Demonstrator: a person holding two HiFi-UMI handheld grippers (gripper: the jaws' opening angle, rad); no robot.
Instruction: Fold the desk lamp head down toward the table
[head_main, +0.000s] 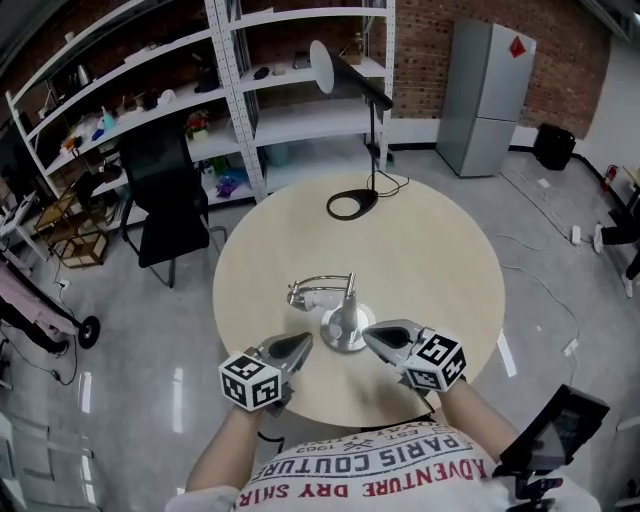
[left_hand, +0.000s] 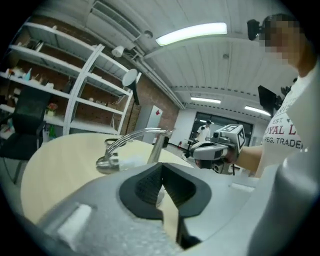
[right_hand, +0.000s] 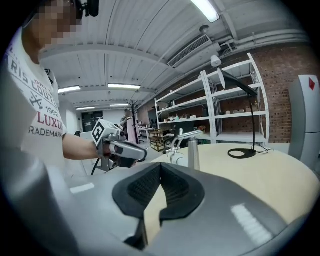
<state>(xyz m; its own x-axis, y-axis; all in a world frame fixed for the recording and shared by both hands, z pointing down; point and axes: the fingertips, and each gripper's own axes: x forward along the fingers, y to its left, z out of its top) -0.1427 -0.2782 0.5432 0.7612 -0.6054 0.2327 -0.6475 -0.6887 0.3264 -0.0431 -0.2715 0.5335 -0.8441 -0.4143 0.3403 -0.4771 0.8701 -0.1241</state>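
Silver desk lamp (head_main: 345, 318) close to the counter's (head_main: 440, 250) near edge, with round base (head_main: 345, 338) flat on the surface and short post (head_main: 350, 298) upright. From the post's top, a thin curved arm (head_main: 322, 279) arching out to the left in the head view, roughly along the near edge. At its end, the lamp head (head_main: 304, 297), low over the counter. Cannot tell whether resting on the surface or just above it; very near it by the left gripper view. Judged from that: largely folded already, with little downward travel left, if any.

Left hand-held gripper (head_main: 303, 343) just beside the base on its left, close under the lamp head in the head view. Jaws pressed together, nothing between them. Right hand-held gripper (head_main: 372, 336) just beside the base on the other side, likewise closed and empty, angled in toward the post. Both apparently clear of the lamp.

For any further press on the head: left hand the nearer one, with the head ahead and slightly inward of its tips. Right hand better placed to steady the base or post. Long axis of arm and head crosswise to both grippers' pointing line, so best met from above rather than end-on.

Farther out, a taller black desk lamp (head_main: 375, 110) at the counter's far edge, well apart from both hands.
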